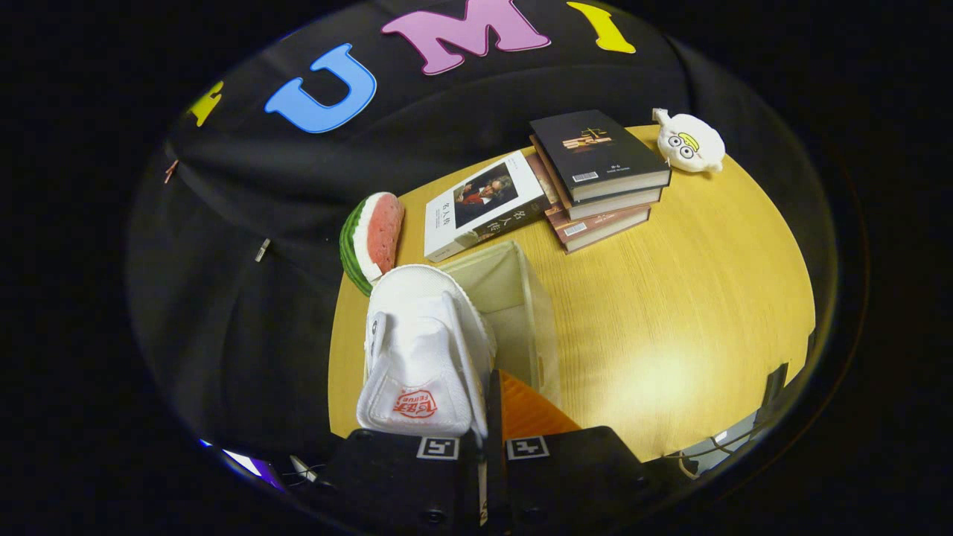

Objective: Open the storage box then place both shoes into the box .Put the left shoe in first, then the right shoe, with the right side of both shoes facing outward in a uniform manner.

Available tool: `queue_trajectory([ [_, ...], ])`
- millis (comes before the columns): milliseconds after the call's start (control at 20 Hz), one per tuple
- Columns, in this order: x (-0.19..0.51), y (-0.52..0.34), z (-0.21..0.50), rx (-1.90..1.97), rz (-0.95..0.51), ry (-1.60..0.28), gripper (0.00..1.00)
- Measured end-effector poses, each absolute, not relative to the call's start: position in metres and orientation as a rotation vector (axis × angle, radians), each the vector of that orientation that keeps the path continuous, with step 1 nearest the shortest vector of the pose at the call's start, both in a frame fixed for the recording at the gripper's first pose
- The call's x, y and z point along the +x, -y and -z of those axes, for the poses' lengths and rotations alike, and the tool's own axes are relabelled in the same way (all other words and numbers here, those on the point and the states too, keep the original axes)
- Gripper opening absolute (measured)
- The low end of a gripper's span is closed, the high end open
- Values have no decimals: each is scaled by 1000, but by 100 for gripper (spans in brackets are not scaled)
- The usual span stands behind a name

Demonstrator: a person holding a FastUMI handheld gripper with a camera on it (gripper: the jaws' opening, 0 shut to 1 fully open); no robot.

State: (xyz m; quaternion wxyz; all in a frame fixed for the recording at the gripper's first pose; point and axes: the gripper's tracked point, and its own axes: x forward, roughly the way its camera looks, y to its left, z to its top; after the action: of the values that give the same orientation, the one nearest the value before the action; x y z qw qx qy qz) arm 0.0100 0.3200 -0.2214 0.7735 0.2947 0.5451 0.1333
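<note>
The hand-held gripper (482,417), nearly closed, pinches a white canvas shoe (424,350) with a red tongue logo. Just beyond sits a clear plastic storage box (521,313) on a yellow wooden table (685,298); farther off, a book stack (595,179).

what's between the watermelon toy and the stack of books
In the claw view, a white-covered book lies between the watermelon toy and the book stack.

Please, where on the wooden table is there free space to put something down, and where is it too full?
The gripper is shut on the white shoe, above the open storage box. Free: the wide bare table beside the box, in front of the stacked books and plush toy. Crowded: beyond the box, where the watermelon slice and single book lie close together.
</note>
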Motion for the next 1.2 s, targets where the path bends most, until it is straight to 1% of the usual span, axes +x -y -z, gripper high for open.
queue_trajectory([
  [150,10,-326,246,618,-240,-1216,9],
  [300,17,-319,265,581,-188,-1206,9],
  [900,30,-325,272,530,-125,-1113,9],
  [1200,18,-325,282,494,-78,-1138,9],
])
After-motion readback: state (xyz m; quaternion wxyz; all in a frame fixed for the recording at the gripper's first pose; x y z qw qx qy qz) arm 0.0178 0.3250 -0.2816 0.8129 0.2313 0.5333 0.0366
